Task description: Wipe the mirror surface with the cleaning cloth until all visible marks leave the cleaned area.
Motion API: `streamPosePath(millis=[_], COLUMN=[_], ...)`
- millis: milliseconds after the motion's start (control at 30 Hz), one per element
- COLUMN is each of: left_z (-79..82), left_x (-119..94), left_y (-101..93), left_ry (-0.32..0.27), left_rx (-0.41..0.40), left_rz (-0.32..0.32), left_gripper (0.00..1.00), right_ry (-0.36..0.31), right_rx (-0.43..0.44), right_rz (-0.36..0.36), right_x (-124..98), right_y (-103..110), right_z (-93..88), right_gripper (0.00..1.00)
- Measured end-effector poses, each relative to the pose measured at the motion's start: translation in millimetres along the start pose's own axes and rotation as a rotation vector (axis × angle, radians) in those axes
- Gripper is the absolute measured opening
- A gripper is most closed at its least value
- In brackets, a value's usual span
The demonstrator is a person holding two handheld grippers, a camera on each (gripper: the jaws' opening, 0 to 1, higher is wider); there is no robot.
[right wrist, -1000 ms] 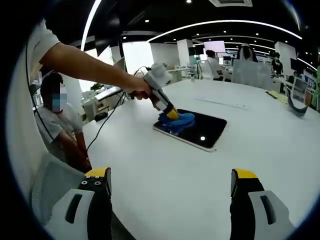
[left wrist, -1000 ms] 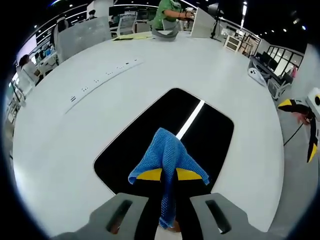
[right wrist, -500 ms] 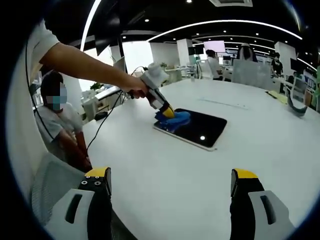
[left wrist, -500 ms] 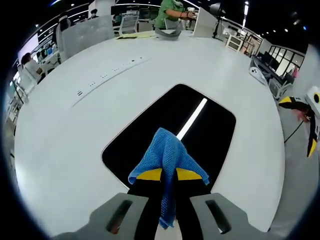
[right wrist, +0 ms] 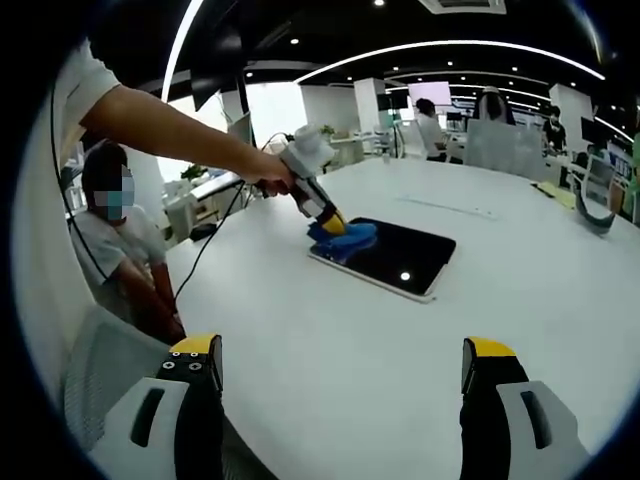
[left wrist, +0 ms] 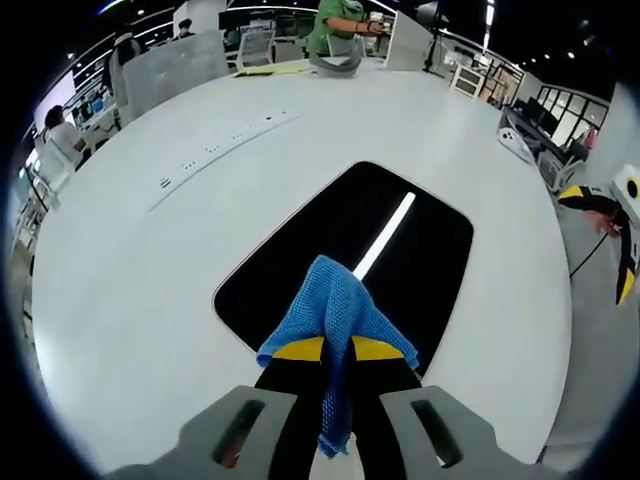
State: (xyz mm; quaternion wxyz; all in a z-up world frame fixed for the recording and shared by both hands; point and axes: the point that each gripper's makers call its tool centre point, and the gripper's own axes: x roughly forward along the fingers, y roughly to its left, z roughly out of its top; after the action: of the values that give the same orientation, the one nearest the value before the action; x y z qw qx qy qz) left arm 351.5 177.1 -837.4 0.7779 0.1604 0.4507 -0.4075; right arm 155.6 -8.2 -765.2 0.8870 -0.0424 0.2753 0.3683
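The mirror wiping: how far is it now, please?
Done: the blue cloth is clamped in the left gripper and pressed on the mirror at one corner. In hand: wiping there. Left: the rest of the glass; marks are too small to judge. The right gripper waits open.

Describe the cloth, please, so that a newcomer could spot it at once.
On the wide white table lies a dark rectangular mirror. At its near end, the left gripper is shut on the cloth, a blue knitted rag draped over the yellow fingers, the scene's one blue thing.
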Motion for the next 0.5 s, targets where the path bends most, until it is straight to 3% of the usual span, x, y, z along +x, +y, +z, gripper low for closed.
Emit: streamPosePath(millis=[500], left_z=[-5.2], left_x=[-2.7], left_y=[-2.2], left_ry=[0.008], left_rx=[-0.003], left_rz=[0.004], left_gripper=[0.06], right_ry=[-0.002], right_rx=[-0.004], right_rz=[-0.002], right_x=[-0.3], right_y=[-0.6], right_z=[1.1], right_gripper=[1.00])
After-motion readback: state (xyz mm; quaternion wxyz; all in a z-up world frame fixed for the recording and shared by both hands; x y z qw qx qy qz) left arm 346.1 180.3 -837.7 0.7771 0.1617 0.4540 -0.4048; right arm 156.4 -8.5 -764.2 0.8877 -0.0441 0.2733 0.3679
